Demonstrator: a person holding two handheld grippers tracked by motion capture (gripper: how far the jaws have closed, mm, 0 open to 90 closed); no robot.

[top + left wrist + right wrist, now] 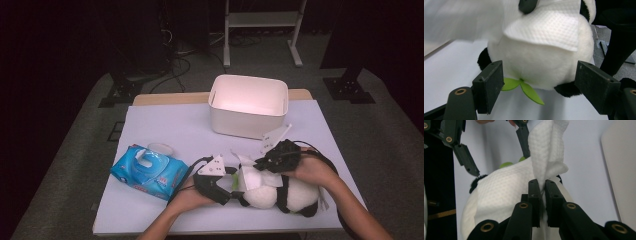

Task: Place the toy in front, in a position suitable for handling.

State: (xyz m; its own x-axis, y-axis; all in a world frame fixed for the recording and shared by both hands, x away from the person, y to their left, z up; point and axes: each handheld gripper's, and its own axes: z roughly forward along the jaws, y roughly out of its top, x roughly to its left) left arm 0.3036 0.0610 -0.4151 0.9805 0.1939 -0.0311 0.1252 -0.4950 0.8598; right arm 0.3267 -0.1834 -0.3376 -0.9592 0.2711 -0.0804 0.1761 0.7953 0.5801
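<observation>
Centrally, a white rectangular plastic bin (248, 106) stands at the back of the pale table (165, 127). Nearer lies a black-and-white plush panda (280, 192), the wide-open left gripper (540, 86) bracketing its head without touching. Beside it lies a blue wet-wipe pack (149, 171), its print unreadable. The right gripper (543, 195) pinches a white embossed wipe (506, 190) draped over the panda.
</observation>
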